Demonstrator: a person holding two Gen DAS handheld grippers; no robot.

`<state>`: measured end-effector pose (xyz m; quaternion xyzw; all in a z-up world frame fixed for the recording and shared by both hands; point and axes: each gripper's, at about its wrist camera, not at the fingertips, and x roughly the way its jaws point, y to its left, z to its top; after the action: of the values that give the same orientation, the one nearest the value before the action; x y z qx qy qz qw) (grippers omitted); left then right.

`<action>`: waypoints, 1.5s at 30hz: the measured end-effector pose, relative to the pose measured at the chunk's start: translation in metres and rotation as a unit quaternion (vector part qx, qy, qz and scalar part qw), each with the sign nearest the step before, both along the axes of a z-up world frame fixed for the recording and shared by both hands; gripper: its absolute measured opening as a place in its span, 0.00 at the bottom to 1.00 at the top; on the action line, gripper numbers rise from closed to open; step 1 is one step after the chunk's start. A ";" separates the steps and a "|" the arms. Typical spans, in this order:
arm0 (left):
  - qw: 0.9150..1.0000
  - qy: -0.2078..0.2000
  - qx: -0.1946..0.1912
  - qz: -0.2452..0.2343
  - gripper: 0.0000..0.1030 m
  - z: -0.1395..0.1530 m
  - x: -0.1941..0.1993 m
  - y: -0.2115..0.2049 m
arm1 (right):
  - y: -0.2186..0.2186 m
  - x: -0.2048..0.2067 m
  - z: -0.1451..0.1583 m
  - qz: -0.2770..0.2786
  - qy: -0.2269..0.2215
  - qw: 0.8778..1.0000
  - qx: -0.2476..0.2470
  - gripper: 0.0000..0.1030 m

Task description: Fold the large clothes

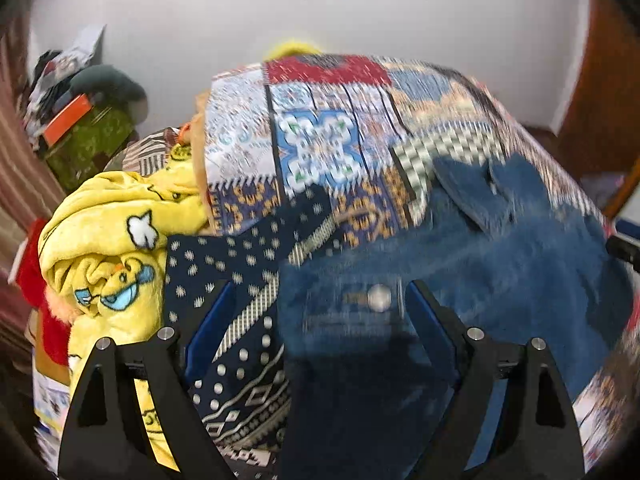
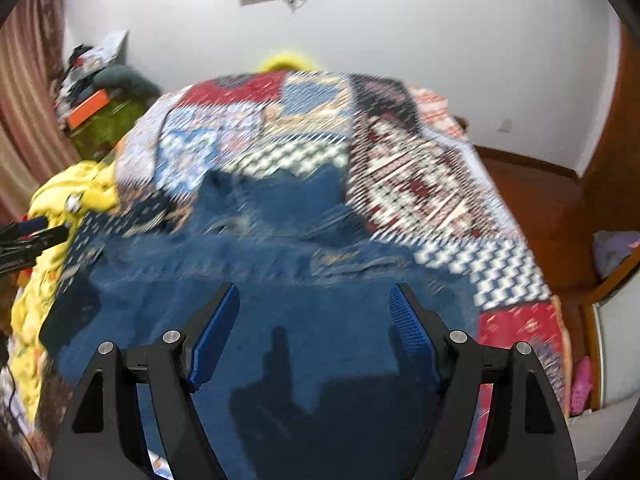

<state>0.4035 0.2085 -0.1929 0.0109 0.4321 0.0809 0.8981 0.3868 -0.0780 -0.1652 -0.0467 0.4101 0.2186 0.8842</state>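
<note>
**Left wrist and right wrist views: both tongs apart above denim on a patchwork bed**

Left wrist view: left gripper [image 1: 318,294] with black arms and blue pads, jaws wide apart, nothing pinched between them. Beneath and ahead, blue jeans [image 1: 500,264] spread over the near half of a bed, waistband end closest, a metal button [image 1: 379,297] blurred in the gap between the pads. Touching the jeans on the left, a navy garment [image 1: 240,280] with white dots and striped bands, partly tucked under the denim edge. Further left, a crumpled yellow blanket [image 1: 116,216] with cartoon prints, heaped against the navy cloth. Under everything, a patchwork bedspread [image 1: 320,120] in blue, red and white panels. Behind the bed, a plain white wall [image 1: 400,16]. Far left, a cluttered green-covered stand [image 1: 92,136] holding an orange box [image 1: 66,120]. Whole picture smeared by motion.

Right wrist view: right gripper [image 2: 314,304], same black and blue build, jaws apart and holding nothing, only flat denim seen between the pads. Jeans [image 2: 280,248] filling the middle of the bed, resting on the bedspread [image 2: 420,160]. At the left edge, the tip of the left gripper [image 2: 28,240] beside the yellow blanket [image 2: 64,196]. On the right, brown wooden floor [image 2: 540,208] well apart from the denim.
</note>
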 end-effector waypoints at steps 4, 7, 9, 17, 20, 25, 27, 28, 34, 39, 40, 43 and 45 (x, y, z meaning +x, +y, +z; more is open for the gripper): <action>0.999 0.043 -0.013 -0.005 0.84 -0.031 0.002 0.002 | 0.018 -0.009 -0.023 0.036 0.022 0.999 -0.023 0.73; 0.996 0.069 -0.049 0.006 0.84 -0.056 0.013 0.006 | 0.032 -0.012 -0.040 0.054 0.040 0.996 -0.051 0.73; 0.996 0.070 -0.048 0.025 0.85 -0.066 0.017 0.011 | 0.036 -0.006 -0.049 0.055 0.041 0.996 -0.063 0.73; 0.990 0.045 -0.071 0.116 0.89 -0.075 0.006 0.050 | -0.012 0.018 -0.056 -0.015 0.058 0.998 -0.033 0.79; 0.993 0.037 -0.020 0.107 0.89 -0.069 -0.006 0.049 | -0.030 0.012 -0.054 -0.036 0.048 0.997 -0.048 0.80; 0.994 0.044 -0.007 0.101 0.89 -0.061 -0.033 0.059 | -0.050 -0.011 -0.052 -0.027 0.040 0.997 -0.066 0.80; 0.993 0.043 -0.014 0.108 0.89 -0.055 -0.048 0.065 | -0.054 -0.020 -0.050 -0.033 0.029 0.995 -0.090 0.81; 0.993 0.039 -0.021 0.111 0.89 -0.052 -0.055 0.067 | -0.056 -0.025 -0.049 -0.035 0.023 0.994 -0.101 0.81; 0.992 0.009 -0.045 0.114 0.89 -0.024 -0.103 0.060 | -0.066 -0.046 -0.031 -0.042 0.013 0.992 -0.122 0.81; 0.990 -0.032 -0.094 0.097 0.89 0.000 -0.133 0.041 | -0.068 -0.067 -0.005 -0.035 -0.017 0.993 -0.110 0.81; 0.989 -0.040 -0.109 0.092 0.89 0.003 -0.136 0.037 | -0.067 -0.070 -0.001 -0.034 -0.022 0.994 -0.105 0.81; 0.982 -0.056 -0.163 0.079 0.89 0.007 -0.147 0.024 | -0.063 -0.082 0.014 -0.026 -0.040 0.995 -0.085 0.82; 0.976 -0.059 -0.198 0.071 0.89 0.005 -0.149 0.016 | -0.059 -0.088 0.021 -0.019 -0.049 0.996 -0.071 0.83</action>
<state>0.2547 0.2246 -0.1878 -0.2031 0.3855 0.0578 0.8982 0.2985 -0.1365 -0.1438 -0.1128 0.3815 0.1698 0.9016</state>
